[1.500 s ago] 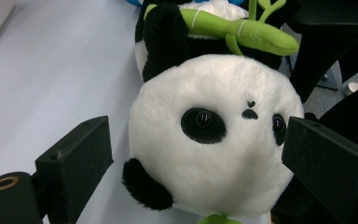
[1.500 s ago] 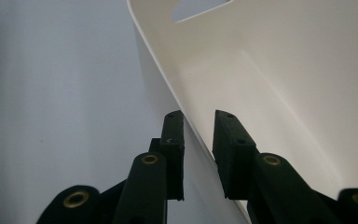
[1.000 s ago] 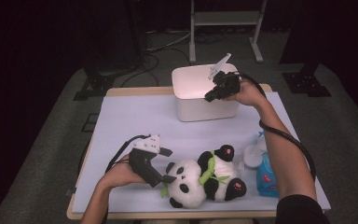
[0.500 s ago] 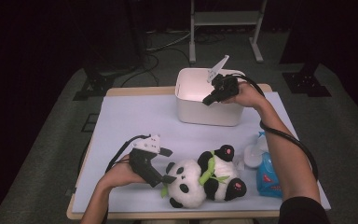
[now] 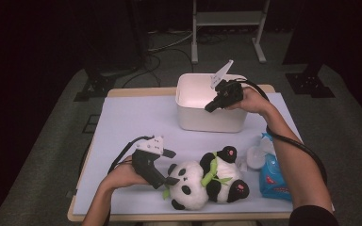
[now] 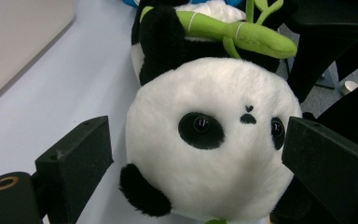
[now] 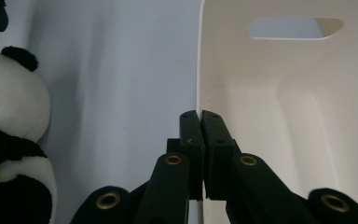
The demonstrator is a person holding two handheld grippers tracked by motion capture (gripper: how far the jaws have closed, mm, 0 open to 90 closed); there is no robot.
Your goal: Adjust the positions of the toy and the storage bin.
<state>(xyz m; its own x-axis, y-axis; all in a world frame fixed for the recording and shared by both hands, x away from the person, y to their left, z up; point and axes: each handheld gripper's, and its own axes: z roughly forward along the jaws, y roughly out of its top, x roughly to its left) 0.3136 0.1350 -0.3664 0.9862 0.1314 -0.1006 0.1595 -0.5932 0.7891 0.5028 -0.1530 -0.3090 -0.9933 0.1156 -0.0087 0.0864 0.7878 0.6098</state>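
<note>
Right gripper (image 5: pixel 211 106) pinches bin (image 5: pixel 188 110) wall; left gripper (image 5: pixel 169 165) spread at panda (image 5: pixel 202 181).
Right forearm stretches forward. Right gripper view shows jaws clamped on the rim; left gripper view shows panda's head between parted jaws.

No readable text, labels, brands, numbers or signs on anything in view.
</note>
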